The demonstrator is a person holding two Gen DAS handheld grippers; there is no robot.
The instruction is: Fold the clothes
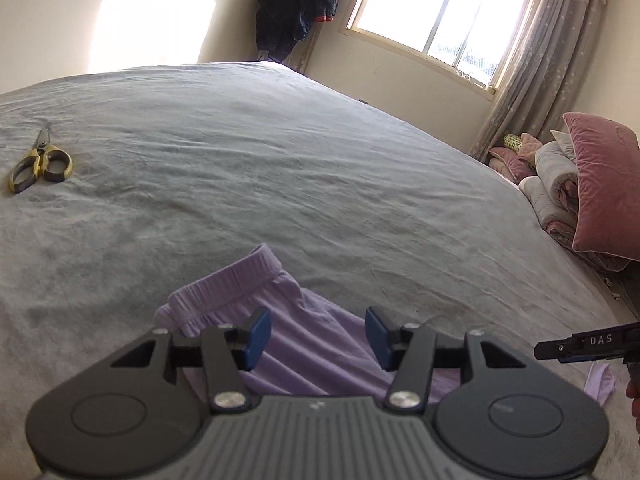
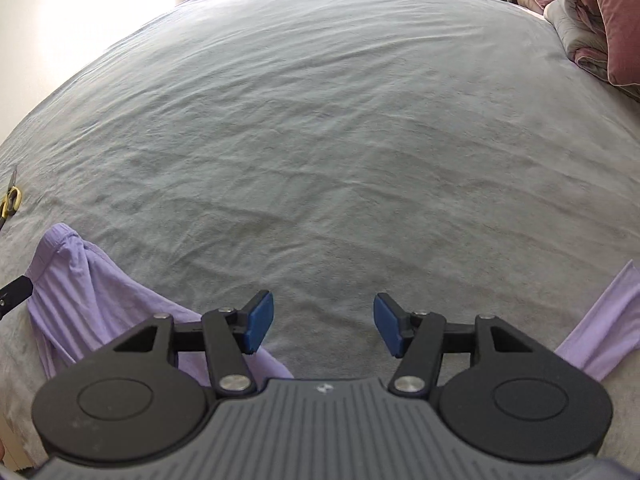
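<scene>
Across the bed [image 2: 340, 120] a grey sheet runs wide and faintly wrinkled, bare over most of its spread. On the near edge lies a pair of lilac trousers [image 1: 304, 336], elastic waistband bunched toward the left, one leg trailing off to the right [image 2: 600, 332]. Yellow-handled scissors [image 1: 40, 162] rest well apart from them, far out on the left of the sheet.

Beyond the far side a bright window [image 1: 444, 12] sits in the cream wall, a grey curtain [image 1: 548, 56] drawn to its right, and dark clothing [image 1: 300, 0] hangs in the corner. A pink pillow [image 1: 604, 188] and folded quilts [image 1: 556, 188] are stacked at the right end (the bed's head, it seems).

The left gripper [image 1: 318, 338] hovers over the trousers just below the waistband, its blue pads [image 1: 258, 338] spread apart with nothing between them. The right gripper [image 2: 324, 326] hangs over bare sheet between the trousers' body and the loose leg, jaws likewise wide and empty. Ahead of both, the sheet is open all the way to the far edge
</scene>
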